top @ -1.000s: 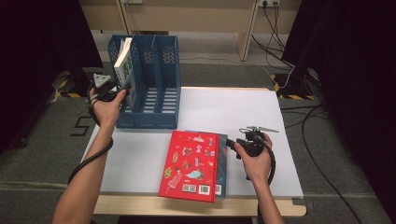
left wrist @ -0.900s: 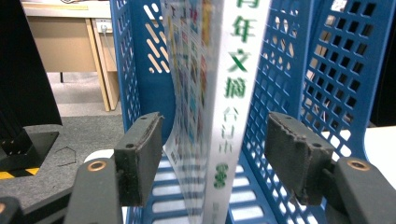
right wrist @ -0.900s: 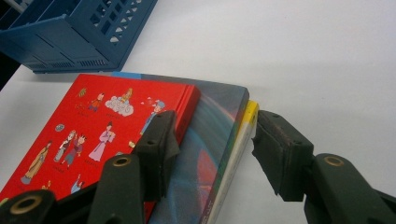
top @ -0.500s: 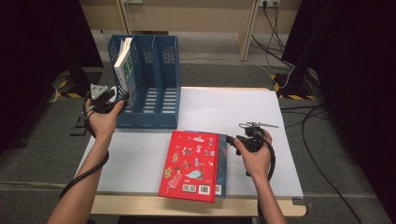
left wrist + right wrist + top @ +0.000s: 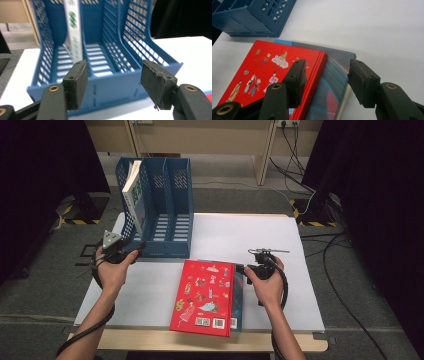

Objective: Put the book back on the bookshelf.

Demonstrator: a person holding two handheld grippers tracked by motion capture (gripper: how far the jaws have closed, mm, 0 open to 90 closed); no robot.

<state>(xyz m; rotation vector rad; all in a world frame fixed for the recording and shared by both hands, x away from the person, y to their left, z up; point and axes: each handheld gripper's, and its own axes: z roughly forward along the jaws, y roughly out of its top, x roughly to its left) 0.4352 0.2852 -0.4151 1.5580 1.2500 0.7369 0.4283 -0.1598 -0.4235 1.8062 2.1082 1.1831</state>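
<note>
A blue three-slot file rack [image 5: 172,205] stands at the table's back left. A white and green book [image 5: 134,187] leans upright in its left slot, and shows as a white spine [image 5: 74,32] in the left gripper view. My left gripper [image 5: 134,250] hovers at the rack's front left corner, open [image 5: 113,72] with nothing between its jaws. A red picture book [image 5: 205,295] lies on a blue book [image 5: 239,287] near the front edge. My right gripper [image 5: 241,269] is open [image 5: 327,72] over the red book [image 5: 262,72] and blue book [image 5: 335,75] at their right edge.
The white table [image 5: 250,235] has bare surface right of the rack and behind the books. Cables [image 5: 310,195] run across the floor at the back right. Dark curtains hang on both sides.
My left hand has drawn back from the white book in the rack, toward the near side and lower, ending at the rack's front corner. The right hand has stayed put.
</note>
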